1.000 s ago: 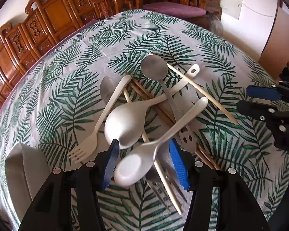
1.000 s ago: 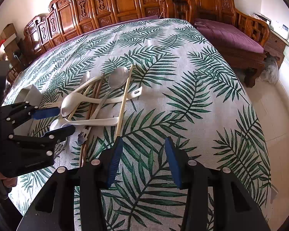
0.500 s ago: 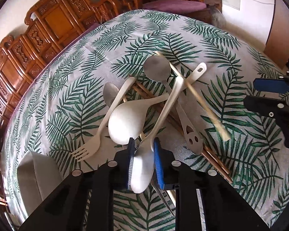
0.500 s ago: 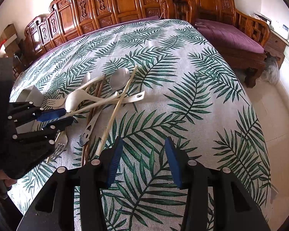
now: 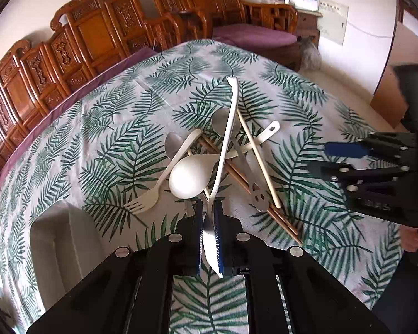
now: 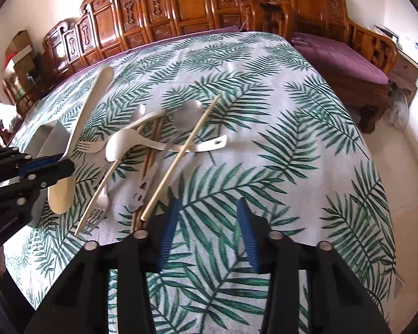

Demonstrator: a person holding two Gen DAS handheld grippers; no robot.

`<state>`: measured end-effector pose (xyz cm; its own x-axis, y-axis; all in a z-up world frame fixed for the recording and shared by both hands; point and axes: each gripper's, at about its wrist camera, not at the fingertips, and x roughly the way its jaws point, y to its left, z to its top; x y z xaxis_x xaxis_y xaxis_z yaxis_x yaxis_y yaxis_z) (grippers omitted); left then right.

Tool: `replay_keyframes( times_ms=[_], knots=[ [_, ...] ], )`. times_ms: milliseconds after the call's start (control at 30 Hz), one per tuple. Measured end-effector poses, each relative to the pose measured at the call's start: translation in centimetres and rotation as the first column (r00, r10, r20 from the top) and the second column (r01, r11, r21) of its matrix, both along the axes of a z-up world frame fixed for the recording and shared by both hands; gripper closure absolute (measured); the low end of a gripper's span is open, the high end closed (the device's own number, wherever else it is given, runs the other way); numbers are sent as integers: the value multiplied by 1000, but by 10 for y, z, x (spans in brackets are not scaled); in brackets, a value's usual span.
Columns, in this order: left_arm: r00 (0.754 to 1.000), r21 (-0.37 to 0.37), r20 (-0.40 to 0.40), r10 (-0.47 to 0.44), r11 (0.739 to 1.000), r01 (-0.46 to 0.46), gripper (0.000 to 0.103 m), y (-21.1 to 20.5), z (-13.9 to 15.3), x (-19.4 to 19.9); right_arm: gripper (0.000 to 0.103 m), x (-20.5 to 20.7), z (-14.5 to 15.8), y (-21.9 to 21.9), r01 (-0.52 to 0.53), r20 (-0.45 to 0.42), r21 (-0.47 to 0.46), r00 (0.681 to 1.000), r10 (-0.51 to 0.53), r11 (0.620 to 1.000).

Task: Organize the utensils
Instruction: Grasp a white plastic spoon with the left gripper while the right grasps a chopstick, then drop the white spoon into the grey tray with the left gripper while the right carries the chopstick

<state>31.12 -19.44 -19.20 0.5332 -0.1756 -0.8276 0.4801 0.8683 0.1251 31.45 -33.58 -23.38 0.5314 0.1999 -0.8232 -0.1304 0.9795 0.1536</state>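
Observation:
My left gripper (image 5: 208,208) has its jaws closing on the bowl of a cream spoon (image 5: 228,139), pads pressing both sides. The spoon is lifted off the pile, its handle pointing up and away. In the right wrist view the same cream spoon (image 6: 83,122) hangs from the left gripper (image 6: 61,162). Below lie a larger cream spoon (image 5: 191,176), a cream fork (image 5: 153,194), a metal spoon (image 5: 221,119), brown chopsticks (image 5: 237,175) and a pale chopstick (image 6: 178,161). My right gripper (image 6: 209,208) hovers over bare cloth just right of the pile, jaws closing slightly with nothing between them.
A grey tray (image 5: 61,239) stands on the leaf-print tablecloth (image 6: 264,139) left of the pile. A metal fork (image 6: 99,211) lies near the front of the pile. Carved wooden chairs (image 5: 103,33) line the table's far side. A purple-cushioned bench (image 6: 342,58) sits at the far right.
The left gripper closed on the cream spoon's bowl and raised it, swinging the handle up off the pile. The pale chopstick shifted. The right gripper's jaws narrowed a little.

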Motion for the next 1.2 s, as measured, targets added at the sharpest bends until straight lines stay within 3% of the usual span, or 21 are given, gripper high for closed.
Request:
replay_keyframes(
  times_ms=[233,367,700,967,1200],
  knots=[
    [1000,-41,17,13,999,-13,96,19,14,-20,71,14,2,26,-31,12,2,999,31,1000],
    [999,-73,25,35,997,-33,96,33,21,-29,79,28,-6,43,-27,-26,5,999,27,1000],
    [997,-86,52,56,995,-51,96,59,34,-46,85,65,-25,51,35,-115,-11,993,-36,999],
    [994,-93,76,73,994,-65,96,75,45,-52,97,65,-25,55,43,-130,-109,990,-57,993],
    [991,-100,76,114,989,-106,96,99,50,-52,97,47,-7,43,66,-106,-130,991,-80,989]
  ],
)
